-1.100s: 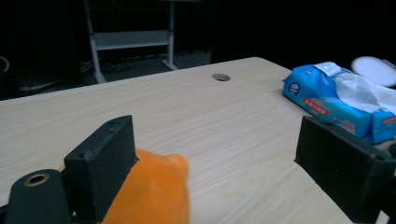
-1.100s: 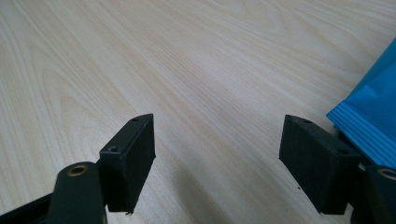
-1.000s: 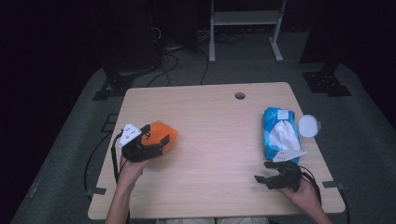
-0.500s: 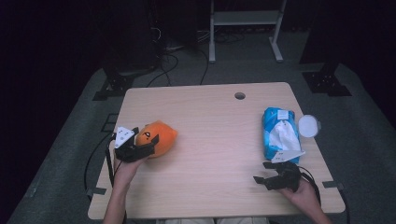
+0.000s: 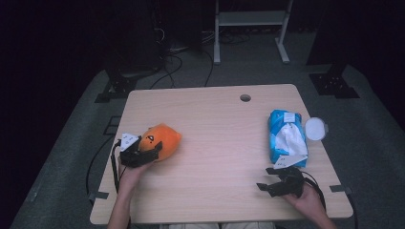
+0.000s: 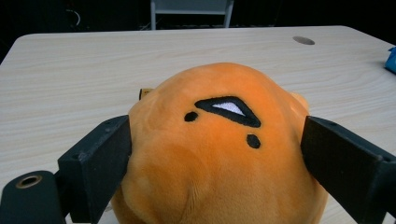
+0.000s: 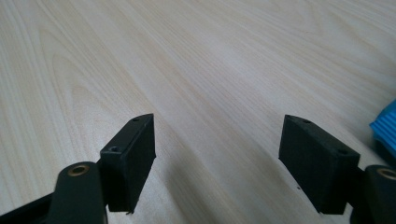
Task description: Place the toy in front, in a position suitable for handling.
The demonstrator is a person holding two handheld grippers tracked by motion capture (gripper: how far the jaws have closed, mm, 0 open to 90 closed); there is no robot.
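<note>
Wooden table [image 5: 215, 143]: left gripper [image 5: 148, 151] jaws clamp orange plush [image 6: 219, 154]; right gripper [image 7: 217, 158] jaws gape, empty.

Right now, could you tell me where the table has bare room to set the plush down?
The wide middle of the table, between the plush and the tissue pack, is bare. The right edge is crowded: pack, white lid and right gripper.
</note>
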